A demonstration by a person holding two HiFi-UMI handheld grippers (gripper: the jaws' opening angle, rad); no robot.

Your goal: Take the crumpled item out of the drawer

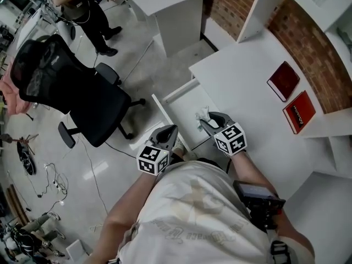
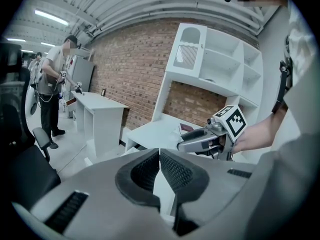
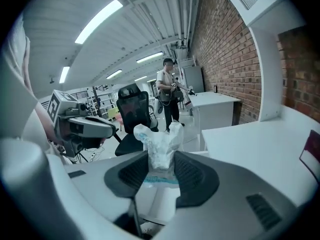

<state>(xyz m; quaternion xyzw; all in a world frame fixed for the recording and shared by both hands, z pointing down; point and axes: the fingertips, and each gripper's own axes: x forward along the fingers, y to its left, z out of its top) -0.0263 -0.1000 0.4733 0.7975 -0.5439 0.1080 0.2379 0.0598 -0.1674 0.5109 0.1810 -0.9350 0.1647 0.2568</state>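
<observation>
Right gripper [image 3: 159, 159] is pinching the crumpled item [image 3: 159, 140], a white papery wad with a blue-printed band low down. The fingers [image 3: 131, 173] are pressing on it from both sides. The wad is standing up out of the grip, its long axis running along the fingers, with two lobes flaring past the tips.

From the head view it is hanging over the open drawer [image 1: 168, 117], close to the edge of the white surface [image 1: 236, 76]. Can't tell whether it is fully clear of the drawer walls.

Left gripper [image 1: 171, 131] is sitting just beside, over the drawer's outer side, its fingers closed together on nothing. The right is the working hand. The way out is looking like a lift up and across to the surface on its right.

The surface is carrying red books [image 1: 283, 80], well apart from the drawer. A brick wall [image 1: 308, 43] and white shelving are backing it.

Room: pale floor [image 1: 137, 54], black office chair [image 1: 71, 92] off to the left, a person [image 1: 82, 7] standing farther off by another white desk.
</observation>
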